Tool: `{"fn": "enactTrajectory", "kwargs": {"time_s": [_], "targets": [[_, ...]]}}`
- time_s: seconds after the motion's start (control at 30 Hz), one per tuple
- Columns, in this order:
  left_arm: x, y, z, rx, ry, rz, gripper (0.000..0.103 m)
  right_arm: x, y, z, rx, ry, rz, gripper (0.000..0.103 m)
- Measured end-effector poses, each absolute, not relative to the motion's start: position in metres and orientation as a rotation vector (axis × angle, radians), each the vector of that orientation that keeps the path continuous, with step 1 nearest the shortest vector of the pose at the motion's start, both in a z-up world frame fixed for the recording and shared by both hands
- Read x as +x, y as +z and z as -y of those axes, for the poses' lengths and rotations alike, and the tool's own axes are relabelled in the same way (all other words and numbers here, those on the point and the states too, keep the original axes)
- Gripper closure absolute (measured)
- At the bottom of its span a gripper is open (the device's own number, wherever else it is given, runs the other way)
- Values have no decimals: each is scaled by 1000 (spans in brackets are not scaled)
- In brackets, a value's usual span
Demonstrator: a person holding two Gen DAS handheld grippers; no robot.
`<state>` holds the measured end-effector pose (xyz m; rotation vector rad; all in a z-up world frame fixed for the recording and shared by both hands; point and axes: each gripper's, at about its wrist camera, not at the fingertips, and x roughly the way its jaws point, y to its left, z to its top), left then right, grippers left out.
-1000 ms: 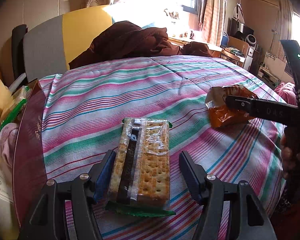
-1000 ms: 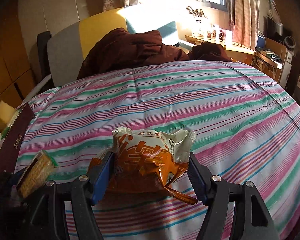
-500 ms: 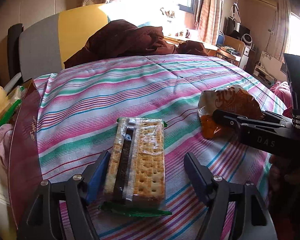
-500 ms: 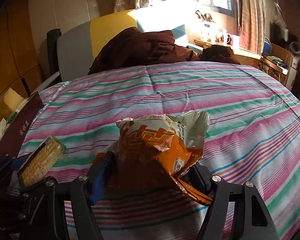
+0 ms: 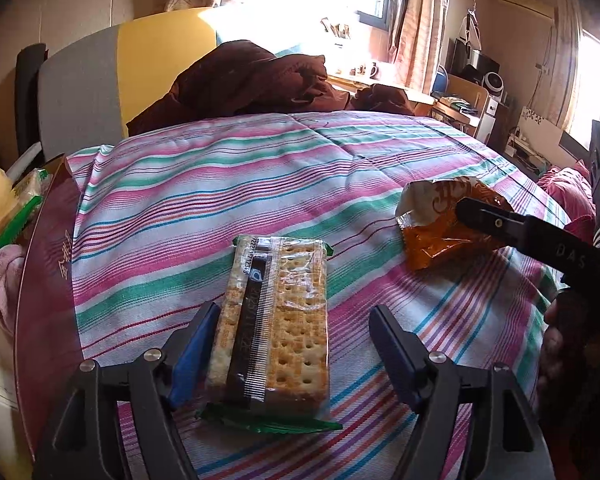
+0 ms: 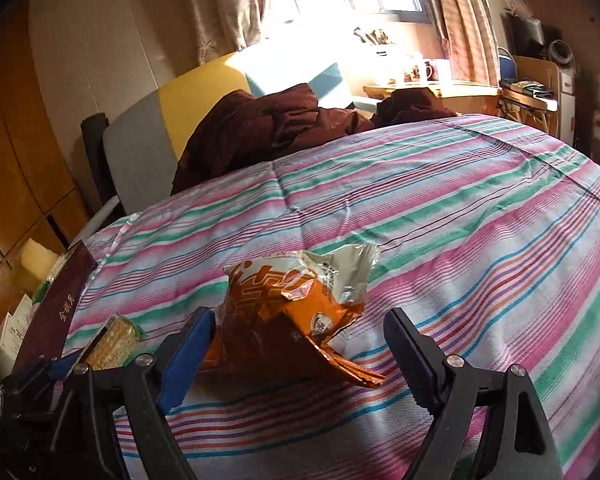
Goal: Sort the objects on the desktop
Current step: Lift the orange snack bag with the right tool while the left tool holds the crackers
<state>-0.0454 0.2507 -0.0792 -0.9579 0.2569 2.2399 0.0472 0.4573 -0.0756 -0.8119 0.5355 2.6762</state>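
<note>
Left claw (image 5: pixel 290 344) spread round clear-wrapped cracker pack (image 5: pixel 276 320), green ends

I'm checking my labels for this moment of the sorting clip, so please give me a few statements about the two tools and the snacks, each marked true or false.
1. The left tool is open around the cracker pack. True.
2. The orange snack bag lies between the right tool's fingers. True.
3. The cracker pack stands upright on its end. False: it lies flat on the striped cloth.
4. The right tool is clamped shut on the snack bag. False: its fingers are spread apart.
5. The cloth is plain white. False: it has pink, green and white stripes.
</note>
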Motion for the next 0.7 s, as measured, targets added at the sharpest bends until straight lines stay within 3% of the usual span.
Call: {"fn": "enactTrajectory", "kwargs": {"time_s": [0.13, 0.33, 0.37, 0.43, 0.7], "targets": [[-45, -79, -250, -956, 2237, -251, 25, 43, -72, -452, -845, 2671, -507, 13], [-45, -79, -250, -955, 2236, -250, 25, 26, -62, -437, -890, 2656, -318, 14], [-45, -79, -249, -955, 2236, -249, 25, 22, -62, -435, -901, 2652, -287, 15], [-44, -79, -248, -953, 2236, -249, 25, 19, -65, -433, -912, 2647, -239, 28], [-45, -78, -247, -951, 2239, -241, 26, 20, -70, -429, -889, 2657, -174, 32]]}}
